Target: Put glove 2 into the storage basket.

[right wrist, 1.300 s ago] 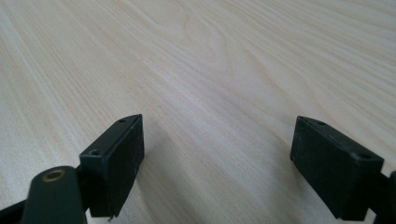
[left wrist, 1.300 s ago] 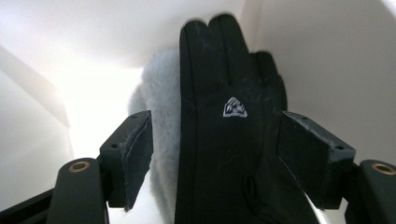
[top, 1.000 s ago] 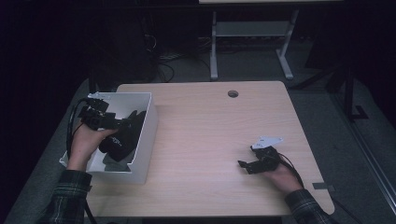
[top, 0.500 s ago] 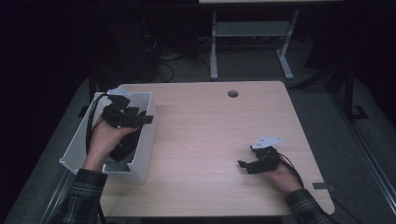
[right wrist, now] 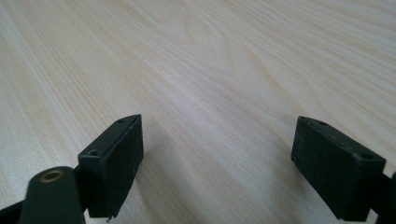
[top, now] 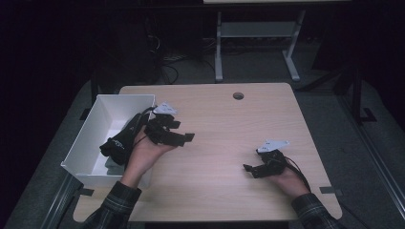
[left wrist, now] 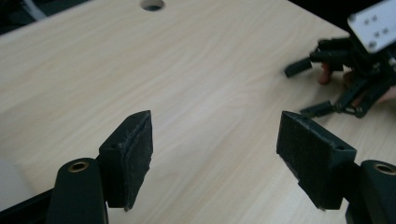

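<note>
My left gripper (top: 184, 132) hangs over the wooden table (top: 229, 124), just right of a white bin (top: 119, 102). Its jaws stand wide apart, and in the left gripper view the left gripper (left wrist: 215, 130) has only bare wood between its pads. Its dark body and cable trail back over the bin. My right gripper (top: 252, 161) rests low at the table's right front, pointing left. The right gripper view shows the right gripper (right wrist: 219, 135) open over bare wood. The left gripper view also catches that right gripper (left wrist: 345, 79) far off at upper right.
A round cable hole (top: 238, 96) sits near the table's far edge. The bin stands along the table's left side; what lies in it is too dark to tell. A metal frame (top: 258, 43) stands on the floor beyond the table.
My left hand has come out of the white bin and swung right over the table, its jaws still apart. The right hand has stayed where it was.
</note>
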### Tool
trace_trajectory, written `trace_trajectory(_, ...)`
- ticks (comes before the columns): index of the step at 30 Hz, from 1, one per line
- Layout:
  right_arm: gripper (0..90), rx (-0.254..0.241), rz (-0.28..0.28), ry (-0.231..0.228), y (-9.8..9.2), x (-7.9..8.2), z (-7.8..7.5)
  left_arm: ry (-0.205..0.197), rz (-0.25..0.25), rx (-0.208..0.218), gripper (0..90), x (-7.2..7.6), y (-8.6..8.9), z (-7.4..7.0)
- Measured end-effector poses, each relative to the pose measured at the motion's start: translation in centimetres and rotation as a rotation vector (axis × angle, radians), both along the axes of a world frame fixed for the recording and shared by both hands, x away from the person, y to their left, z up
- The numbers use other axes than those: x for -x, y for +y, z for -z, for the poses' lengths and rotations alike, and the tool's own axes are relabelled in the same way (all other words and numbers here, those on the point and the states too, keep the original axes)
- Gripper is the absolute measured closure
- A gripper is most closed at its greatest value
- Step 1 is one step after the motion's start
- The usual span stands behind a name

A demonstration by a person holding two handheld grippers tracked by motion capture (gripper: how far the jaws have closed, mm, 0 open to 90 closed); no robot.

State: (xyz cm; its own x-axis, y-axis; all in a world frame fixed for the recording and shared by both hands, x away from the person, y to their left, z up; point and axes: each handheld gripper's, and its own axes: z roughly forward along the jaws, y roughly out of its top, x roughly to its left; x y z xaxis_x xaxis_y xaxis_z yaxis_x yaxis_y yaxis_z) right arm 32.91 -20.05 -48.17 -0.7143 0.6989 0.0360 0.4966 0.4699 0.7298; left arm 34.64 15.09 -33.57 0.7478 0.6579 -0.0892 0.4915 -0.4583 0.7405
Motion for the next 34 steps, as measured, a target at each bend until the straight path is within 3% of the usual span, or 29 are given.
trace_trajectory(9, 16.8, 0.001, -0.001, 0.0, 0.0, 0.0, 0.0, 0.034, 0.091, -0.039, 24.1, 1.0, -2.8, 5.0)
trace_trajectory(18, 16.7, 0.001, -0.001, -0.001, 0.0, 0.0, 0.0, 0.041, 0.144, -0.077, 20.7, 1.7, -3.8, 9.3)
trace_trajectory(20, 16.7, 0.001, -0.001, -0.001, 0.0, 0.0, 0.0, 0.036, 0.157, -0.102, 20.4, 1.8, -4.0, 10.2)
trace_trajectory(27, 16.8, 0.001, -0.001, 0.0, 0.0, 0.0, 0.0, 0.035, 0.184, -0.191, 19.5, 2.0, -4.4, 12.1)
trace_trajectory(34, 16.7, 0.001, -0.001, 0.0, 0.0, 0.0, 0.0, 0.043, 0.184, -0.214, 17.4, 2.2, -4.6, 12.8)
